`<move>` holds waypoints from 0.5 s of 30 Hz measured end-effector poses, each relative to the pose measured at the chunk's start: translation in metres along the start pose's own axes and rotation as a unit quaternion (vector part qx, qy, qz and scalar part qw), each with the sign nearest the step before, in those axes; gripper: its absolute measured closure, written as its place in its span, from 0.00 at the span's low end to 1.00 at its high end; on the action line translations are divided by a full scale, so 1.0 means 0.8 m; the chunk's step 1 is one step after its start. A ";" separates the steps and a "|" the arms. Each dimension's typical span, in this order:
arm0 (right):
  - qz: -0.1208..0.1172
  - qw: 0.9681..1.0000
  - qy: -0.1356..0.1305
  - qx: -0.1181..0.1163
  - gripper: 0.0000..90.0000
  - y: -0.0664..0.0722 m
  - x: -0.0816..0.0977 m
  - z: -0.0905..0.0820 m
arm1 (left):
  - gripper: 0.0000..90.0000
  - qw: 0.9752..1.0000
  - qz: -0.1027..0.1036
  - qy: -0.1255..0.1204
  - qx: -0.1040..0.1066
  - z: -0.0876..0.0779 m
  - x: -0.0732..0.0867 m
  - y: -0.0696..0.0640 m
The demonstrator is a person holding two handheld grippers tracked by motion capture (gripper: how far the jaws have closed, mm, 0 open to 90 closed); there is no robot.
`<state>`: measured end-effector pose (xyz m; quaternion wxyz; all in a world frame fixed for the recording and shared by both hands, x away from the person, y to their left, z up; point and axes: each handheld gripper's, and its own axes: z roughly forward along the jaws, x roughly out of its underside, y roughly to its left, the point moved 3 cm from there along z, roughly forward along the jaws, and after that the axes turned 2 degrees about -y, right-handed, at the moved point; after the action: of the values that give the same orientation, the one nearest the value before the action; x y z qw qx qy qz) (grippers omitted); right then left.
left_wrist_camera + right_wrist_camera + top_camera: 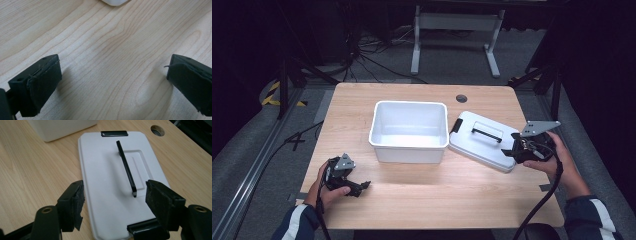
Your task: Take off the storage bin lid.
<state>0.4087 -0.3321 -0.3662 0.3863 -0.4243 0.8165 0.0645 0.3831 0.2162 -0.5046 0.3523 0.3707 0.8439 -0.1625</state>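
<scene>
On the right side of the table (422, 200), the lid (484, 140) lies flat beside the white bin (409, 131), its black handle (126, 167) facing up. The right gripper (115, 195) hovers at the lid's near end, jaws spread wide around the handle's tip, seemingly not touching it. Near the left edge, the left gripper (112, 82) rests low over bare wood, jaws wide apart and holding nothing.

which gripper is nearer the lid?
Right. The right gripper is at the lid's near end, jaws open over it. The left gripper is across the table, beyond the bin.
</scene>
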 end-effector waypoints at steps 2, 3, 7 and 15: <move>0.003 1.000 -0.006 0.005 0.35 0.002 0.004 -0.002 | 0.00 1.000 0.000 0.000 0.000 0.000 0.000 0.000; 0.005 1.000 -0.005 0.004 0.35 0.003 0.006 -0.002 | 0.00 1.000 0.000 0.000 0.000 0.000 0.000 0.000; 0.012 1.000 0.007 0.012 0.33 0.009 0.019 0.002 | 0.00 1.000 0.000 0.000 0.000 0.000 0.000 0.000; 0.028 0.999 -0.010 0.014 0.33 0.021 0.042 0.009 | 0.00 1.000 0.001 0.001 0.000 0.000 0.000 0.000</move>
<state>0.3885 -0.3399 -0.3983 0.3981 -0.3950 0.8250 0.0687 0.3831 0.2164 -0.5045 0.3512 0.3715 0.8440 -0.1623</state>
